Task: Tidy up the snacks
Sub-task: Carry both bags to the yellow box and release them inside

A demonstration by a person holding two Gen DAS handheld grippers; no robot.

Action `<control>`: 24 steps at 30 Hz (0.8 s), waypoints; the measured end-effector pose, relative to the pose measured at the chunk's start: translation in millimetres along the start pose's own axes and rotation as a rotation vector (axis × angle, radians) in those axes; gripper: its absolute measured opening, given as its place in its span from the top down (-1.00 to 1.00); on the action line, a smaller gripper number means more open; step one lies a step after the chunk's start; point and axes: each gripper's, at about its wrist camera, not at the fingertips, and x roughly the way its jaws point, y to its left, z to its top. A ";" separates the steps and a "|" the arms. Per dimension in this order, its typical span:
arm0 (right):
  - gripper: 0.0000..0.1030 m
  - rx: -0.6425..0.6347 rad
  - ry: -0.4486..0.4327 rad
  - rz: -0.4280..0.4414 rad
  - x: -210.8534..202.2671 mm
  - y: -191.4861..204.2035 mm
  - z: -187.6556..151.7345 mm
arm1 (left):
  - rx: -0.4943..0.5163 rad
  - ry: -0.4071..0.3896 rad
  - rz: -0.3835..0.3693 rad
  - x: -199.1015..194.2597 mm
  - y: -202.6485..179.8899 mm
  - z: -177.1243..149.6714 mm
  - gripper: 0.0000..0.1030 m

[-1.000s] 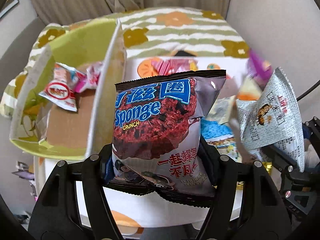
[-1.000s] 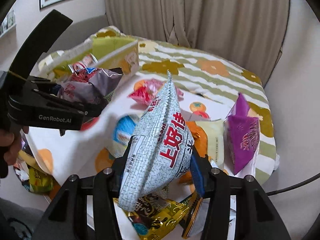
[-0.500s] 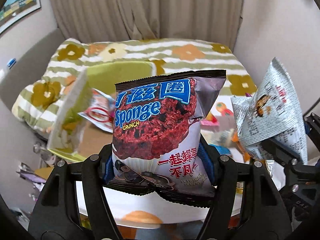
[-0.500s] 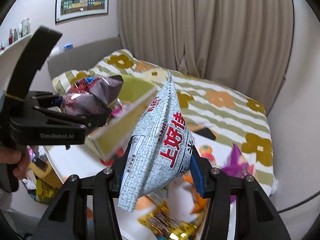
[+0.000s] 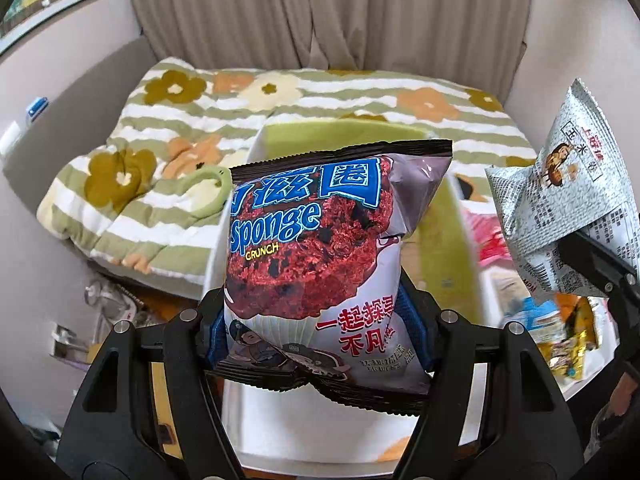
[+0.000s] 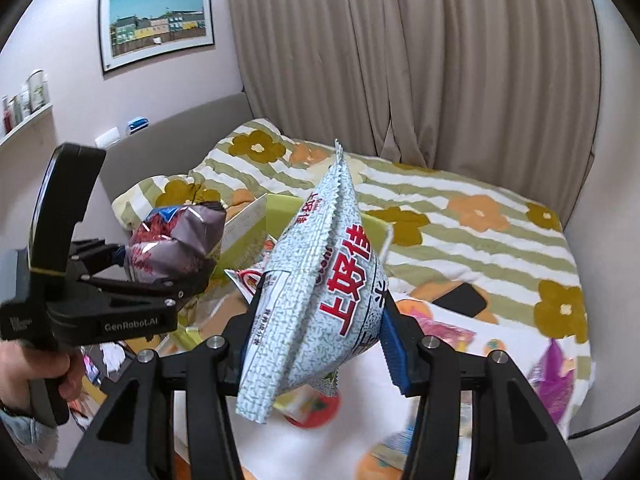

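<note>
Looking past our tools, we see the bed [image 5: 312,92] first, its striped flowered blanket [image 6: 472,216] filling the far half of both views below the drawn curtain [image 6: 400,48]. A framed picture [image 6: 156,26] hangs at ten o'clock in the right view.

At the bed's near edge stands the white tabletop [image 5: 320,412] with orange prints. On it sits a green cardboard box [image 5: 344,132] with its flaps up, at twelve o'clock behind our left load; a red-and-white packet [image 6: 250,280] lies inside it. Loose snacks lie on the tabletop at three to four o'clock: a purple bag [image 6: 554,376], a pink packet [image 6: 444,330] and a yellow wrapper [image 5: 568,348], all blurred. A dark flat thing [image 6: 460,300] lies on the blanket by the tabletop's far edge.

Our left tongs [image 5: 316,332] are clamped on the lower half of a purple cake bag [image 5: 320,256], which stands upright in the air in front of the box. Our right tongs [image 6: 320,344] are pressed tight on a grey-white chip bag [image 6: 320,292] held edge-on, its sealed top pointing to twelve o'clock, above the tabletop. In the right view the left tongs appear at nine o'clock, with a hand [image 6: 38,368] wrapped around the handle.
</note>
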 end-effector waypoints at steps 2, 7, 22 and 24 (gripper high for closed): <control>0.07 0.038 0.019 0.003 14.6 7.0 2.8 | 0.006 0.031 -0.013 18.2 17.4 2.9 -0.27; 0.07 0.141 0.067 -0.003 47.3 16.7 3.6 | 0.048 0.099 -0.059 59.8 35.1 5.8 -0.27; 0.07 0.239 0.168 0.015 91.0 16.0 -3.8 | 0.074 0.125 -0.041 77.3 47.5 -8.4 -0.99; 0.07 0.223 0.181 0.011 95.0 18.7 -6.4 | 0.052 0.128 -0.033 73.2 51.0 -13.7 -0.99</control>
